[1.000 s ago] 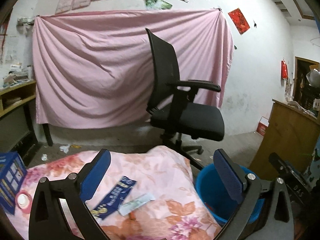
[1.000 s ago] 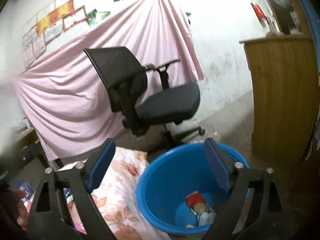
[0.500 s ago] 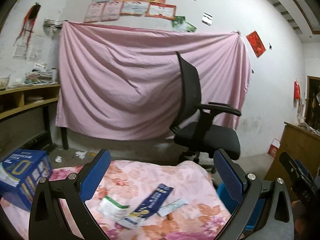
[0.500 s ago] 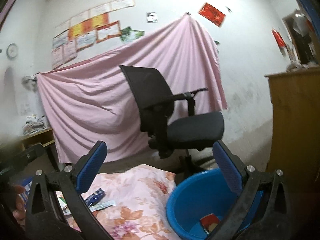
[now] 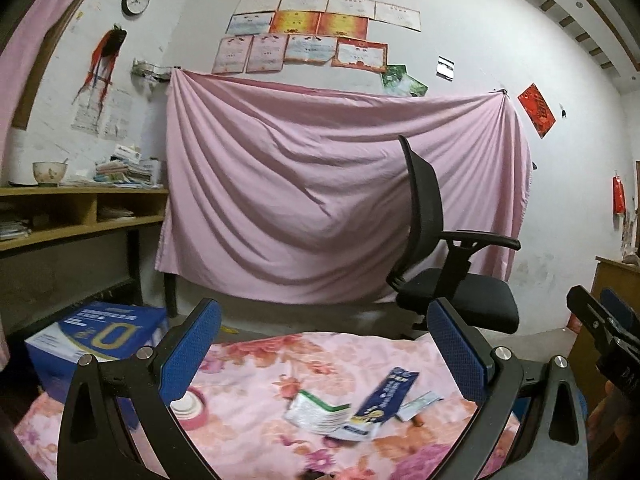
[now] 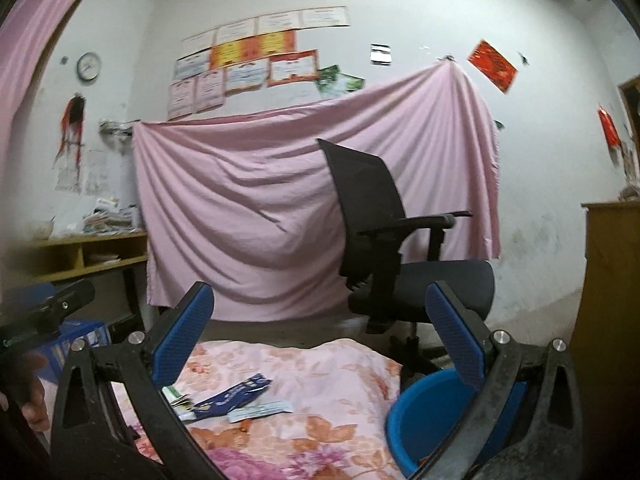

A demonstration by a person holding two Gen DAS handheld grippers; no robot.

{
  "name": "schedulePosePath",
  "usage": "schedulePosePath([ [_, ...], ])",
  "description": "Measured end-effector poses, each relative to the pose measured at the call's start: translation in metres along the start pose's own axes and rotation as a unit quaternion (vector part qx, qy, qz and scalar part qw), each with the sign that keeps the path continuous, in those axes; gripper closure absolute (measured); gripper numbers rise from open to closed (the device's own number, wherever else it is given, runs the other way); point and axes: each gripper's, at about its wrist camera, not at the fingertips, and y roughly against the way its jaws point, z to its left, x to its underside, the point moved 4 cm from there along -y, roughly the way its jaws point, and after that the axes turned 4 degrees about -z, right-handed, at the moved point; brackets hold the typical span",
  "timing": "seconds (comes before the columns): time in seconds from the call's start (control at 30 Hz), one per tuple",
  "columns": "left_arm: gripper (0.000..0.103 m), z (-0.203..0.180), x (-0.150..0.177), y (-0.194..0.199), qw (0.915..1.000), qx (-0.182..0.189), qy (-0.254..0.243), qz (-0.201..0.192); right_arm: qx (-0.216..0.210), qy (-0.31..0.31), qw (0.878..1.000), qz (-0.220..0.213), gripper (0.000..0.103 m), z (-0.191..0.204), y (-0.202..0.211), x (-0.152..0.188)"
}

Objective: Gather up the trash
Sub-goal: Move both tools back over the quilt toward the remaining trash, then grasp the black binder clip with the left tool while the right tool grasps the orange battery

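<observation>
Soft, even indoor light falls on the pink sheet (image 5: pixel 336 200), without glare or hard shadows. Fisheye bending curves the walls around it, and the corners go black. The right wrist view is blurrier, its left edge below the sheet smeared.

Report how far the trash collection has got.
Done: nothing I can confirm; the blue bucket shows no contents from this angle. In hand: nothing; the left gripper and right gripper are both open and empty. Left: the dark blue wrapper, green-white packet and pale wrapper lie on the floral cloth.
</observation>
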Motion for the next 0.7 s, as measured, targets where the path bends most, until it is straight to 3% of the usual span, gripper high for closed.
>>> schedulePosePath([
  [0.43, 0.002, 0.043, 0.027, 0.014, 0.999, -0.016, 0.01, 0.04, -0.042, 0.034, 0.998, 0.036, 0.0, 0.036, -0.009, 0.02],
  [0.7, 0.002, 0.048, 0.05, 0.016, 0.9976, -0.016, 0.0, 0.067, -0.053, 0.063, 0.994, 0.072, 0.0, 0.045, -0.014, 0.035],
])
